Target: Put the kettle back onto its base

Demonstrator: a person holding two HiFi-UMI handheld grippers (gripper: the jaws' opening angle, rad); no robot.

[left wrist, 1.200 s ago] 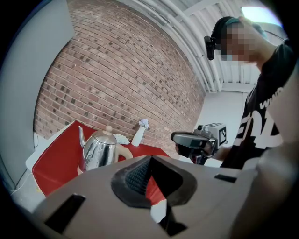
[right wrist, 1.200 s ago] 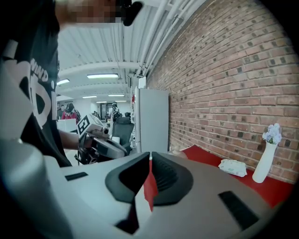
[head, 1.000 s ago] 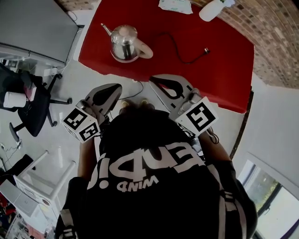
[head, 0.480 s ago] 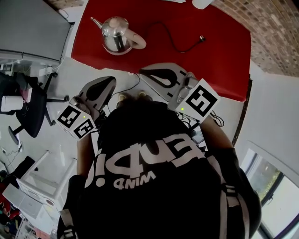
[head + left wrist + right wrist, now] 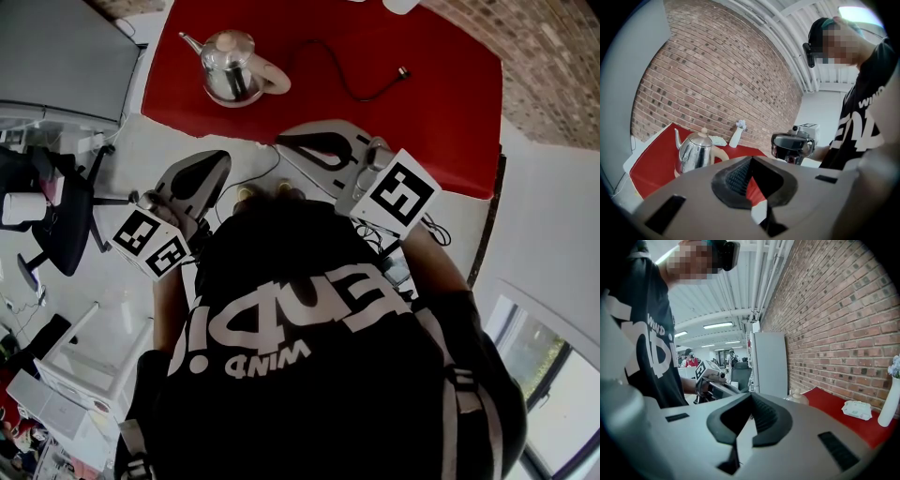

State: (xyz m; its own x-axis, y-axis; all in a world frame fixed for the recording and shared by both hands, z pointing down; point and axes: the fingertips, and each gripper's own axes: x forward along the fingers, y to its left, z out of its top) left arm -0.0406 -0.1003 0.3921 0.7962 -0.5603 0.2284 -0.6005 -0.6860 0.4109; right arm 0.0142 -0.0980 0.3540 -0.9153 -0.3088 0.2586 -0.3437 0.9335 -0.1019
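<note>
Seen from the head view, the person stands short of the red worktop (image 5: 441, 112) with both forearms bent in front of the chest. The left hand-held gripper (image 5: 218, 159) and the right hand-held gripper (image 5: 283, 141) point towards the kettle (image 5: 228, 67), and both are well apart from it. The kettle stands upright near the worktop's left front corner. I cannot tell whether its base is under it. A black cord (image 5: 352, 89) trails from the kettle to the right and ends in a loose plug.

In the left gripper view the jaws are together with nothing between them, tilted slightly down. The kettle shows to their left. Behind the kettle, by the brick wall, a white vase (image 5: 735, 137) holds a small sprig.

In the right gripper view the jaws are likewise closed on nothing. A packet of wipes (image 5: 857, 409) lies to the right of the kettle.

Compared with a second ago, the kettle sits higher and further left in the head view and the packet has slid off its top edge. The kettle has kept its place beside the cord.
</note>
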